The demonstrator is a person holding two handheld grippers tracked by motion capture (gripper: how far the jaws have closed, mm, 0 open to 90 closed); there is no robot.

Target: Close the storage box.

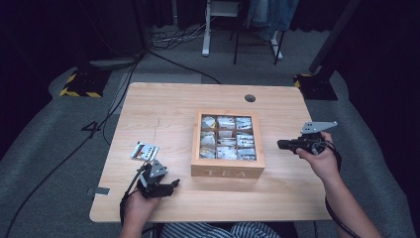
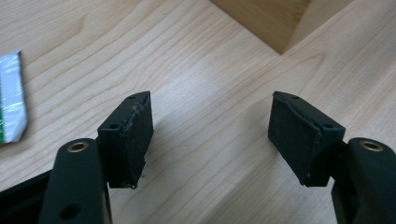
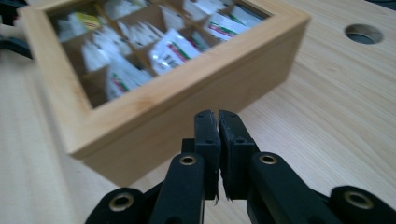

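Table [image 1: 163,104] brightly lit from overhead, surroundings falling dark; soft shadows beside the tea box [image 1: 227,171]; the box's near corner [image 3: 107,154] blurs in the right gripper view.

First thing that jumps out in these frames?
The wooden tea box at the table's middle, its nine compartments full of tea bags. A lone tea packet lies left of it, near the open left tongs. The right tongs, shut and empty, point at the box's right side.

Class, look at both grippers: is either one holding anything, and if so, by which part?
Nothing is held. The left gripper is open over bare table. The right gripper is shut on nothing, beside the tea box.
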